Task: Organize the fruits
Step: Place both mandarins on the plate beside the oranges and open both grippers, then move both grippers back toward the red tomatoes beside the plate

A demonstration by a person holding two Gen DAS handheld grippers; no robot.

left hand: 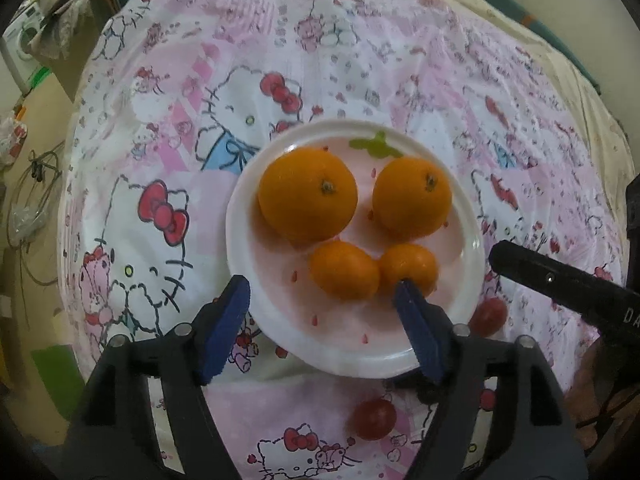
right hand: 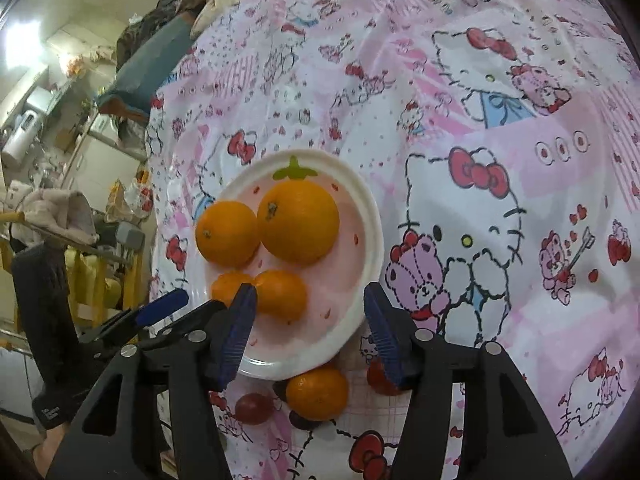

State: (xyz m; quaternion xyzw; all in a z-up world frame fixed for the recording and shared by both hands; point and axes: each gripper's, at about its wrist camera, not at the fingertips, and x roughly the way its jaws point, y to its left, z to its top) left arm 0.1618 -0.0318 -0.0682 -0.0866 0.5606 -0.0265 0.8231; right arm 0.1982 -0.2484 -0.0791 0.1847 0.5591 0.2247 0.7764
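Counted on the round white plastic plate with pink centre: two large round oranges, side by side toward twelve o'clock, and two small orange mandarins toward six o'clock. Off the plate, at six o'clock on the cloth: one more small mandarin and two small round red tomatoes. One plate in all.

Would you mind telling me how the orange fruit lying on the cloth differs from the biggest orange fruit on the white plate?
The small orange fruit on the patterned cloth lies off the white round plate, beside red grapes; the biggest orange fruit sits on the plate. The cloth one is clearly smaller. The big one shows its stem scar; the small one's is hidden. Both are round, orange and unpeeled.
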